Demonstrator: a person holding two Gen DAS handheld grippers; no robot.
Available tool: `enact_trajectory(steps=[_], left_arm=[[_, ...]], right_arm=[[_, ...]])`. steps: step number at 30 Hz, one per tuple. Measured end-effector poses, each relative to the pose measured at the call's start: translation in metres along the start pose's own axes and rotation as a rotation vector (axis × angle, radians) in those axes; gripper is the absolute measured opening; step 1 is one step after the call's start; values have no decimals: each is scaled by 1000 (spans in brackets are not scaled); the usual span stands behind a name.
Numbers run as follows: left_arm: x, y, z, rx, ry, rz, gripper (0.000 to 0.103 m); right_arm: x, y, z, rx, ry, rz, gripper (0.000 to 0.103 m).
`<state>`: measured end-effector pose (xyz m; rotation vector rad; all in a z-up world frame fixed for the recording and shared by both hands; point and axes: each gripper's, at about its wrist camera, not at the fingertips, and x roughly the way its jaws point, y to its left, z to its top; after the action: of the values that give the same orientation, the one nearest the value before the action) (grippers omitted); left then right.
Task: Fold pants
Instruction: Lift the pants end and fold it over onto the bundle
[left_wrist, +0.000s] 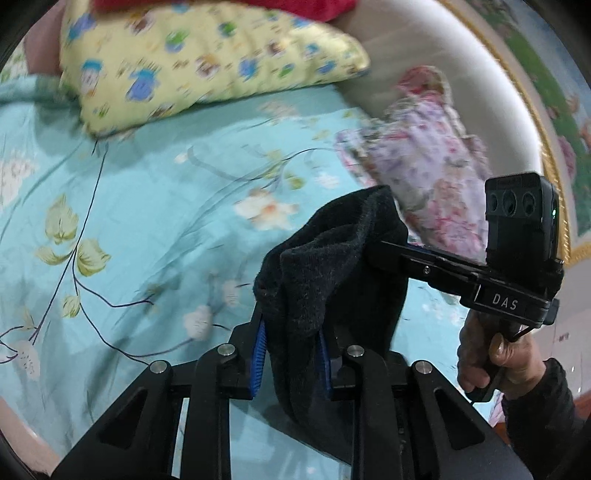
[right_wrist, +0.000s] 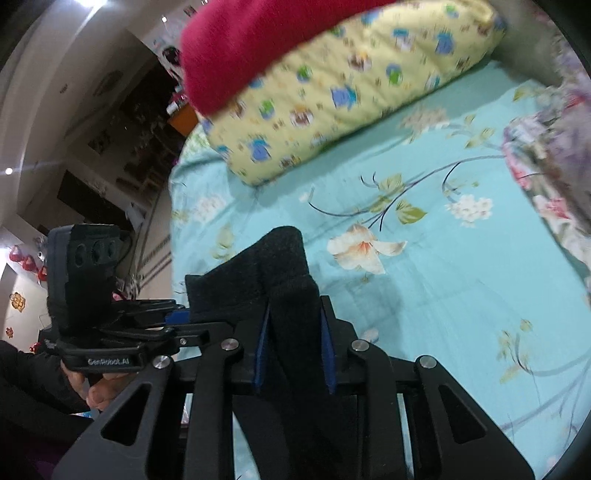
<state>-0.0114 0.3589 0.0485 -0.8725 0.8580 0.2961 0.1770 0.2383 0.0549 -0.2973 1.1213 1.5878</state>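
The dark charcoal pants (left_wrist: 325, 269) hang bunched between both grippers, lifted above the bed. My left gripper (left_wrist: 291, 354) is shut on one fold of the cloth, its blue pads pressing it. My right gripper (right_wrist: 295, 354) is shut on another fold of the pants (right_wrist: 284, 295). In the left wrist view the right gripper (left_wrist: 384, 254) comes in from the right and bites the same cloth. In the right wrist view the left gripper (right_wrist: 177, 317) comes in from the left, its tips hidden by cloth. The rest of the pants hangs below, out of sight.
A turquoise floral bedsheet (left_wrist: 147, 221) covers the bed under the grippers. A yellow cartoon-print pillow (left_wrist: 207, 62) with a red cloth (right_wrist: 266, 40) on it lies at the head. A folded floral quilt (left_wrist: 428, 166) lies at the right. Dark furniture (right_wrist: 110, 155) stands left of the bed.
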Motion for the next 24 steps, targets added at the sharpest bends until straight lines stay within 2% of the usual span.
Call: enact_trajectory(steps=[10, 18, 24], left_arm=[[-39, -88, -35, 215, -28, -120, 22], [-43, -156, -89, 430, 30, -188, 22], [-32, -182, -125, 523, 99, -223, 22]], right_arm=[[-100, 23, -63, 4, -197, -21, 26], [-156, 32, -139, 74, -335, -60, 25], [-180, 32, -195, 145, -409, -102, 25]])
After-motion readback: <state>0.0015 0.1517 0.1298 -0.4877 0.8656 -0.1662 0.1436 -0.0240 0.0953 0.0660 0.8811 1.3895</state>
